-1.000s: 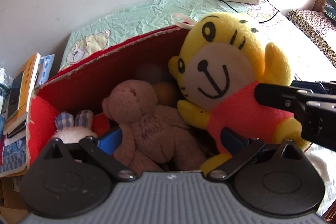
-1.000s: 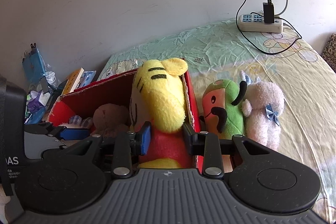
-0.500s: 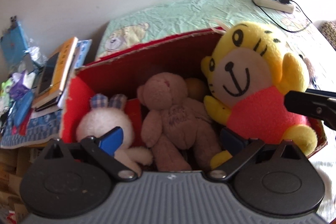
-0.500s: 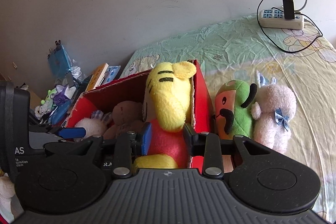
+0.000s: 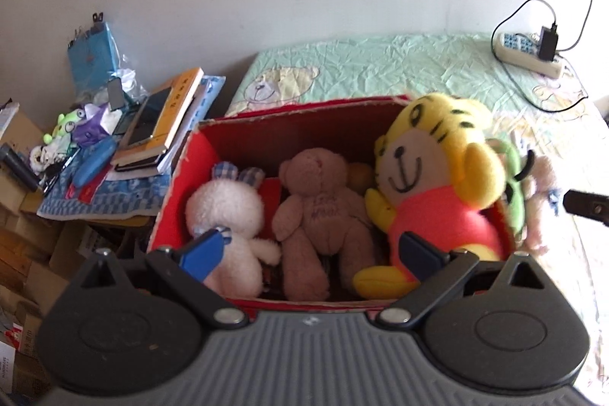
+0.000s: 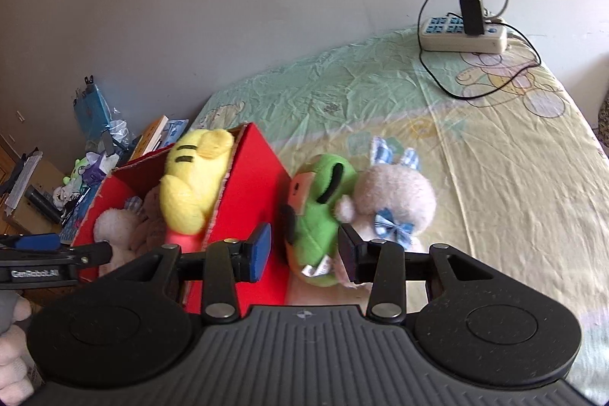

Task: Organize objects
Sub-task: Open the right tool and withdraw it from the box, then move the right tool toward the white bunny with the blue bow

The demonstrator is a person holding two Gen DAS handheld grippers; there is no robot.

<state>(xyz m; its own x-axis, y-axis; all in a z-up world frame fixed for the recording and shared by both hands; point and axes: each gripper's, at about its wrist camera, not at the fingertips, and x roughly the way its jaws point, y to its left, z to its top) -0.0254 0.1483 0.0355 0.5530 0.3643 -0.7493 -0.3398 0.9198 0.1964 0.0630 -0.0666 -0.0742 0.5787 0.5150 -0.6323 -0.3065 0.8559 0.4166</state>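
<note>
A red cardboard box stands on the bed and holds a white bunny, a brown bear and a yellow tiger in a red shirt. My left gripper is open and empty above the box's near edge. In the right wrist view the box is at left with the tiger leaning in it. A green plush and a pink bunny sit right of the box. My right gripper is open, its jaws either side of the green plush.
A power strip with a plugged charger and cables lies at the bed's far end. Books and clutter are stacked on a side table left of the box. The patterned sheet stretches to the right.
My right gripper let go of the yellow tiger, opened, and shifted right over the green plush. My left gripper pulled back and up, so more of the box shows.
</note>
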